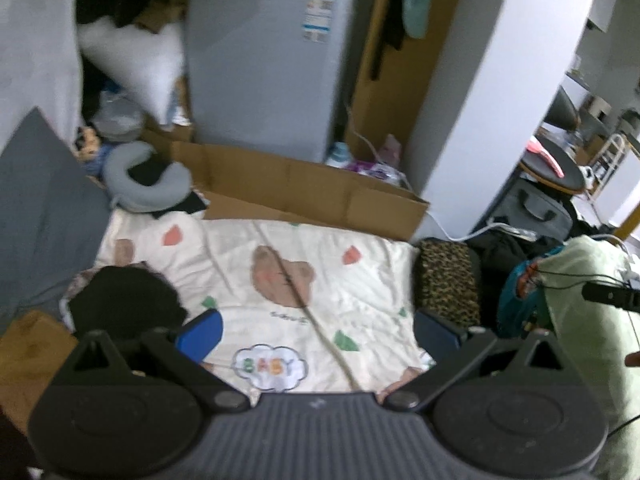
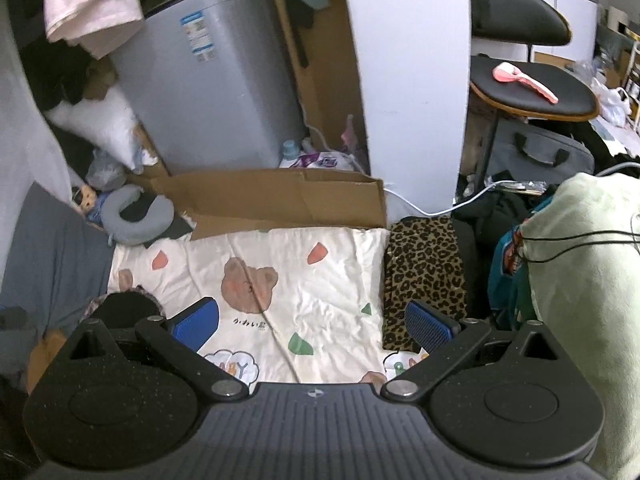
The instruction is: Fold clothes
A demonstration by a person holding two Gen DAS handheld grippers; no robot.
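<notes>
1. Nearest, the left gripper (image 1: 318, 334) and the right gripper (image 2: 312, 326) both hover with blue pads spread wide, holding nothing.
2. Below them lies a cream bear-print quilt (image 1: 320, 280), bare at its centre.
3. A crumpled black garment (image 1: 124, 304) sits at the quilt's left edge; a folded leopard-print cloth (image 2: 426, 276) touches its right edge.
4. Beyond the quilt's far edge stands a flattened brown cardboard box (image 2: 280, 200).

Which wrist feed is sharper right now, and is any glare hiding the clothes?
Right wrist view is sharper: leopard-print garment and bear-print blanket read crisply. Left wrist view is smeared by motion blur, softening the black garment. Both bend straight edges toward the rim; lighting is dim and even, with no glare.
</notes>
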